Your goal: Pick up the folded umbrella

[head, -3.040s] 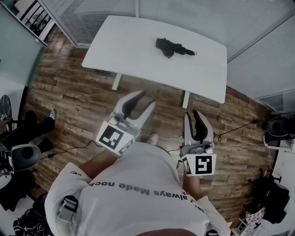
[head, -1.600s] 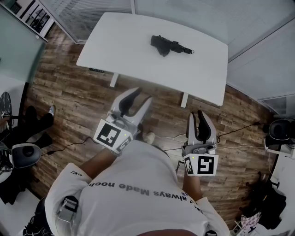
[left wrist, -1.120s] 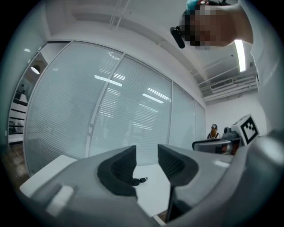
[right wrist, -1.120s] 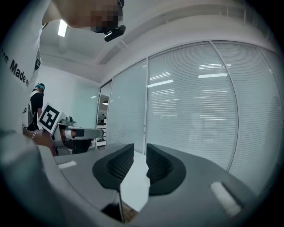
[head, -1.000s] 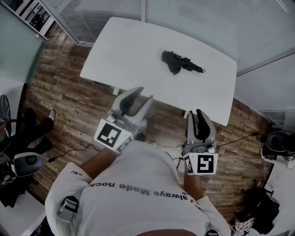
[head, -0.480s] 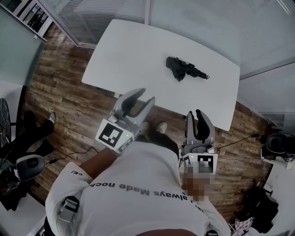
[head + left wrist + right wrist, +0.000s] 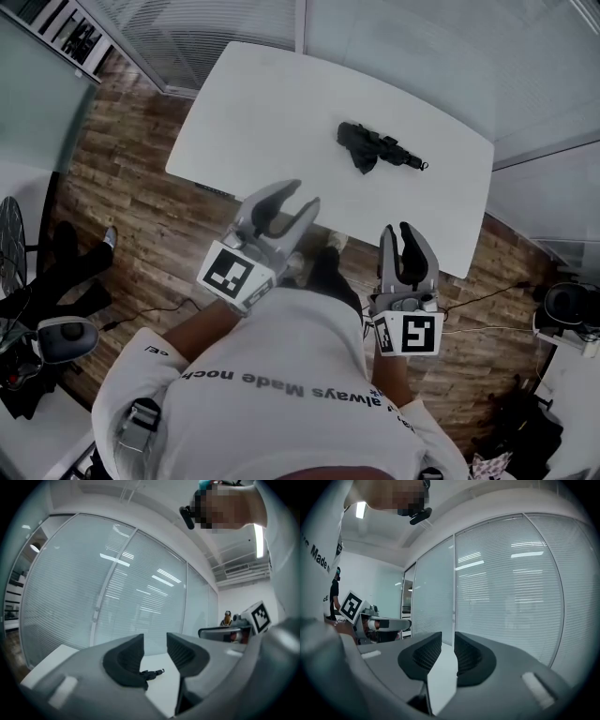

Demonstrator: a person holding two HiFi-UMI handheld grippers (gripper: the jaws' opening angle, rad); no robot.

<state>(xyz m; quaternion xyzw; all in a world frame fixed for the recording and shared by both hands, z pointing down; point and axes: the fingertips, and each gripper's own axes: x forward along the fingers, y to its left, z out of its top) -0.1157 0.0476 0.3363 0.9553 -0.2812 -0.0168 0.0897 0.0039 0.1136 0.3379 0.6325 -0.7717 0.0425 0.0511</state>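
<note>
The folded umbrella (image 7: 375, 148) is lying on the white table (image 7: 281, 103), toward its far right part, with the bunched black fabric to the left and the slim end pointing right. Nothing is touching it. The person in a white shirt (image 7: 272, 394) is standing at the table's near side and holding both tongs roughly level, pointing toward the table. The left gripper (image 7: 298, 195) is reaching about to the table's near edge; its jaws are standing apart with a moderate gap and gripping nothing. In the left gripper view the umbrella is showing small and far off through that gap, low beside the left pad. The right gripper (image 7: 397, 230) is hanging over the wooden floor (image 7: 141, 187), just short of the table's near edge; its jaws are drawn in close, nearly meeting, with only bare tabletop showing behind them. Both grippers are sitting well apart from the umbrella. Glass walls with blinds (image 7: 511, 583) are standing beyond the table.
</note>
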